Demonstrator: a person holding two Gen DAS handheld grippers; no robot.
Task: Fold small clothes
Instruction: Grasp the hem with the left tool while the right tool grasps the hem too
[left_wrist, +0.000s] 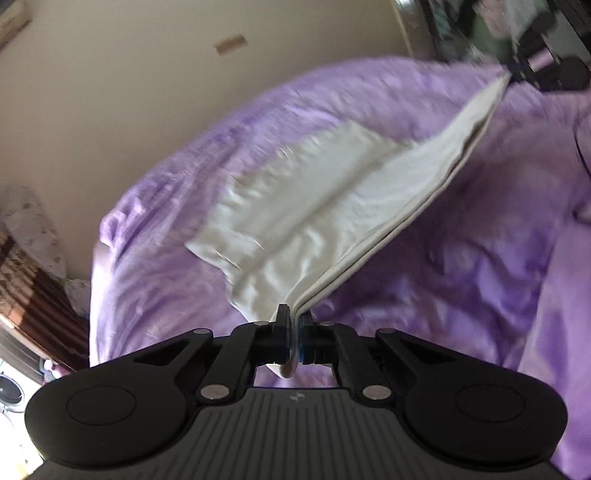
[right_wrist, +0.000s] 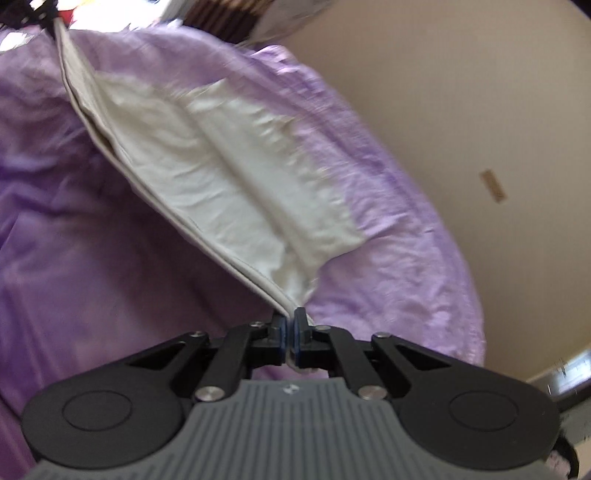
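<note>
White garment stretched between both grippers above the bed
Left gripper (left_wrist: 293, 332) and right gripper (right_wrist: 290, 334) each pinch an end of the white garment's (left_wrist: 314, 206) doubled hem, its body draping onto the purple bedspread (left_wrist: 461, 266)

Rumpled purple bedspread (left_wrist: 461, 258) under the far part of white garment (left_wrist: 295, 206)

left tool (left_wrist: 294, 334) pinching white garment (left_wrist: 314, 206), purple bedspread (left_wrist: 461, 258)
</note>
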